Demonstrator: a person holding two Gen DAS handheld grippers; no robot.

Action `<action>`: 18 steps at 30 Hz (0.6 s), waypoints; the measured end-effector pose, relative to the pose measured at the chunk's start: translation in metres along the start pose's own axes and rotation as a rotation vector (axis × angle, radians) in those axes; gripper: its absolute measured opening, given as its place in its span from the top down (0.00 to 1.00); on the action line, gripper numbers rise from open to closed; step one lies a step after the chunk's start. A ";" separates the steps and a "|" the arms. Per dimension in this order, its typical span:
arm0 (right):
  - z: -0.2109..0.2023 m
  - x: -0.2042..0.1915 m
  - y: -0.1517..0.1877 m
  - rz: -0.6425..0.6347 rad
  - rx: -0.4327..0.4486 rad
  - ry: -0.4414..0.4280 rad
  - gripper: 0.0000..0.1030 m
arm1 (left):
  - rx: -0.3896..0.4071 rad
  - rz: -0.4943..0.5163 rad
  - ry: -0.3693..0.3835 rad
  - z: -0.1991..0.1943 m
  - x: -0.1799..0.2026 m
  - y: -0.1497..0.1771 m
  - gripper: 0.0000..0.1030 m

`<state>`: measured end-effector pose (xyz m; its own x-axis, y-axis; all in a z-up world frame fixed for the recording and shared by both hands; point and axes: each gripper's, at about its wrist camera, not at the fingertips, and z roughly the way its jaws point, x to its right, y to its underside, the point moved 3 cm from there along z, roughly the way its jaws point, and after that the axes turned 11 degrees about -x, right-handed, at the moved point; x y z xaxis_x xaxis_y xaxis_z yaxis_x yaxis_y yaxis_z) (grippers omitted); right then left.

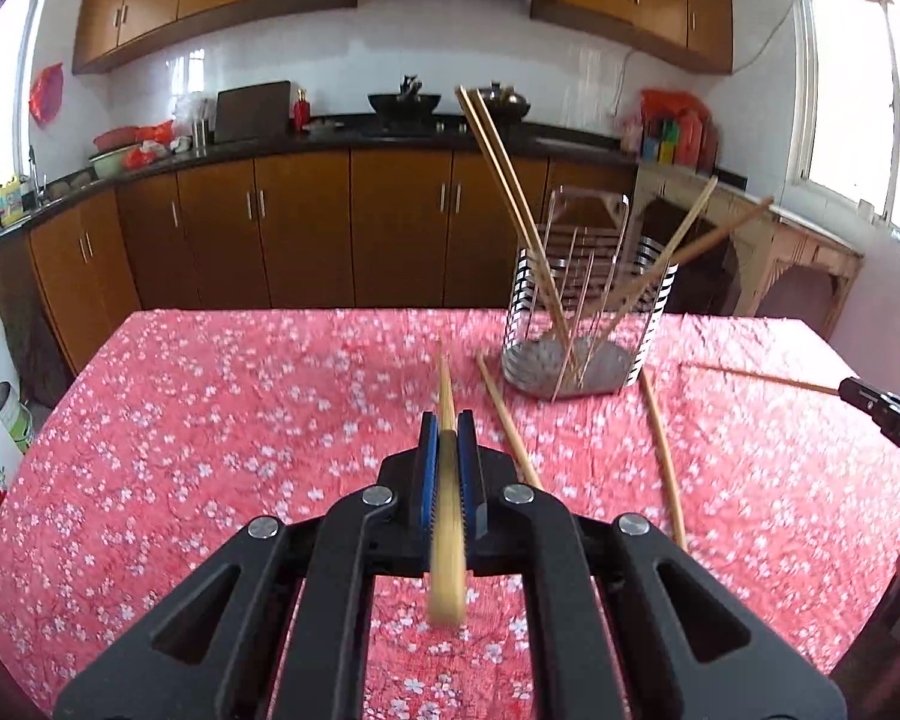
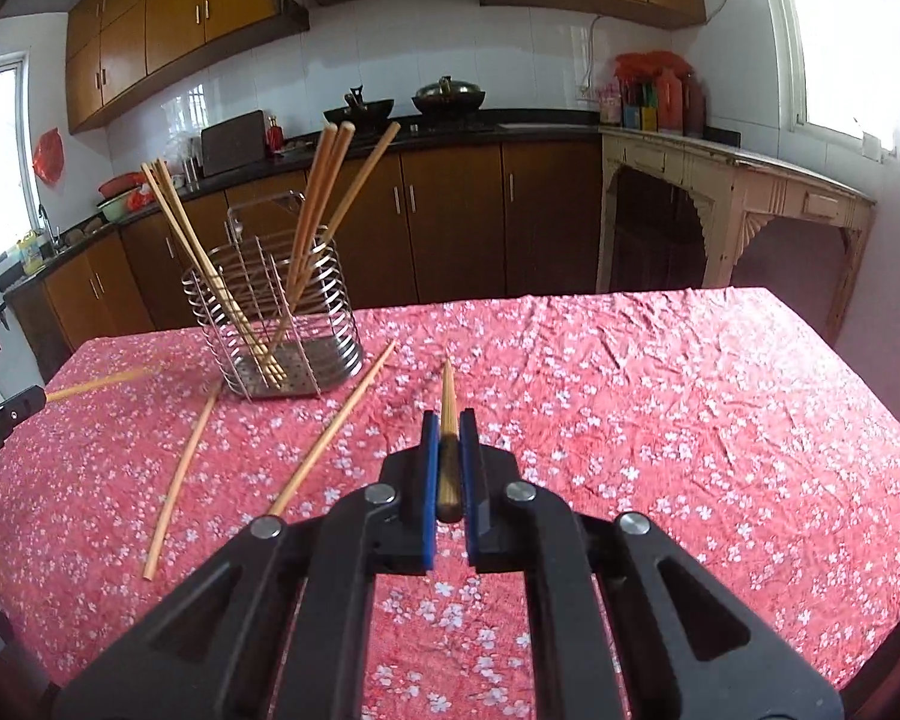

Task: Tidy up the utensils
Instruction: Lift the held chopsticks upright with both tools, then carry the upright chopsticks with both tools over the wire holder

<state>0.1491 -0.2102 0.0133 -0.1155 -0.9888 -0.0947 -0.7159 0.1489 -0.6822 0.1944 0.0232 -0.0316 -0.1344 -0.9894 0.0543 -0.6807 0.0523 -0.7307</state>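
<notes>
My left gripper point(image 1: 448, 427) is shut on a wooden chopstick point(image 1: 447, 390) that runs forward between its blue pads, above the red flowered tablecloth point(image 1: 240, 420). My right gripper point(image 2: 448, 423) is likewise shut on a second chopstick point(image 2: 448, 387), tip pointing away. A wire chopstick holder point(image 1: 588, 324) point(image 2: 276, 324) stands on the cloth with several chopsticks leaning in it. Two loose chopsticks point(image 1: 510, 420) point(image 1: 663, 456) lie on the cloth in front of the holder; in the right wrist view these two chopsticks point(image 2: 180, 474) point(image 2: 330, 432) lie left of my gripper.
The other gripper shows at each view's edge: the right one point(image 1: 888, 414) with its chopstick, the left one point(image 2: 6, 420). Behind the table run brown kitchen cabinets point(image 1: 306, 234), a dark counter with woks point(image 1: 403, 102), and a pale wooden side table point(image 2: 738, 192).
</notes>
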 end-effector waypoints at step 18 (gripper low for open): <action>-0.032 0.000 -0.019 0.011 0.101 -0.057 0.92 | 0.085 -0.037 0.024 -0.024 -0.009 -0.019 0.94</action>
<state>0.1408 -0.2128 0.0490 -0.0814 -0.9866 -0.1417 -0.6414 0.1607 -0.7502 0.1915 0.0348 -0.0023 -0.1280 -0.9869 0.0983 -0.6222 0.0028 -0.7829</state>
